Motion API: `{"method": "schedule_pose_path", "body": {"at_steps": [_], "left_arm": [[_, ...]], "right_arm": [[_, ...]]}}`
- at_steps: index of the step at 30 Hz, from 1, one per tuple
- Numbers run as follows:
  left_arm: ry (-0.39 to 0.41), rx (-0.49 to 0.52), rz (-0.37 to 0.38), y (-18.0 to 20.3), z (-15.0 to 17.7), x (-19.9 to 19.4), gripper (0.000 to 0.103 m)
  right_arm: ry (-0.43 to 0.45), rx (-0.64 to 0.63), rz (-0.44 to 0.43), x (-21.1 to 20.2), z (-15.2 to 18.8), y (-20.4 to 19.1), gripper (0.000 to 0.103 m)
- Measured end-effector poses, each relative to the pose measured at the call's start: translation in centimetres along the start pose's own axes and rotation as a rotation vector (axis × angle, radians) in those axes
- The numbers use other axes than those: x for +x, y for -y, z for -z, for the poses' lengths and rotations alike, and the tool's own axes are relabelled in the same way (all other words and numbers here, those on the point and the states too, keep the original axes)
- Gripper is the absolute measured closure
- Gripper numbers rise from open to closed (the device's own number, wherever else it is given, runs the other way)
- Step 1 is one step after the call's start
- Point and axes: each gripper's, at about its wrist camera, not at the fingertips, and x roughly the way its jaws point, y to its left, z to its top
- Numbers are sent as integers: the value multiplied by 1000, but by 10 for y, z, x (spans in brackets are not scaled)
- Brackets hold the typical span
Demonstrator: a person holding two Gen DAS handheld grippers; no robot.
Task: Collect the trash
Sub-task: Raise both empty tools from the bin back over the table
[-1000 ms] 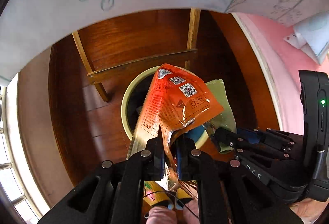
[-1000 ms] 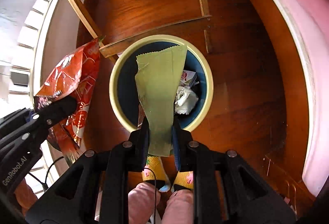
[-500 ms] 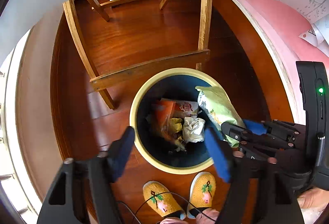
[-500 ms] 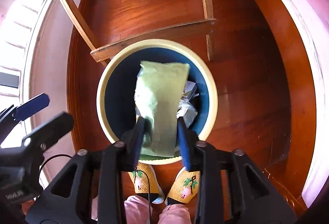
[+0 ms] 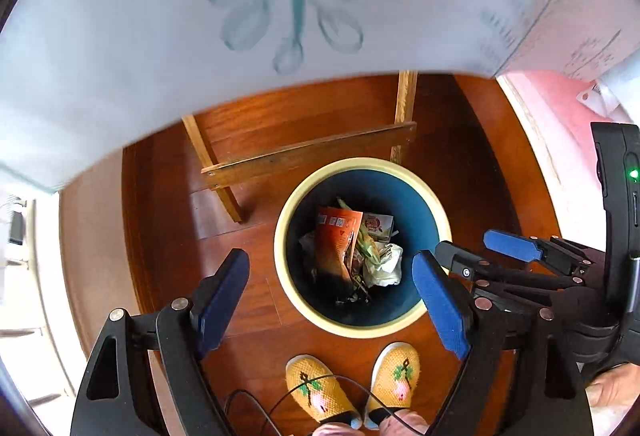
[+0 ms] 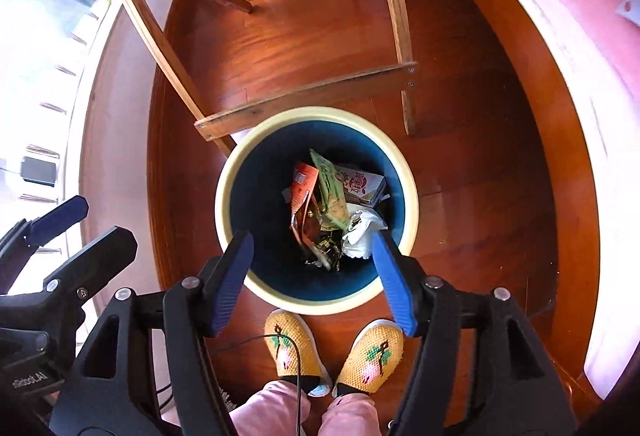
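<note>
Both the left gripper (image 5: 332, 296) and right gripper (image 6: 312, 276) gape empty; orange wrapper (image 5: 334, 240) stands lengthwise in bin (image 5: 400, 166)

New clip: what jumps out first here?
A round bin, cream rim and dark blue inside, stands on the wooden floor with an orange wrapper, a green wrapper and other trash in it. Both grippers, left and right, hang open above, over yellow slippers.

Cream-rimmed bin (image 6: 224, 196) with dark blue inside, at frame centre on red-brown floor (image 6: 320, 48). Orange wrapper (image 6: 304, 188), green wrapper (image 6: 332, 192). Yellow flower-stitched slippers (image 6: 296, 352) at lower centre; blue pads (image 6: 394, 286).
</note>
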Motion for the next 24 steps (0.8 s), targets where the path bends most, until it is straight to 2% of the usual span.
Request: {"method": "schedule_pose_path", "body": {"at_steps": [10,24], "left_arm": [[14,-63,-38,2,-13,-91,18],[158,-173,-31,4,-36,-270,18]], "right_arm": [[22,-23,-22,-98,0,-21,40],[143,-153,-46,-275,-16,-75,35]]}}
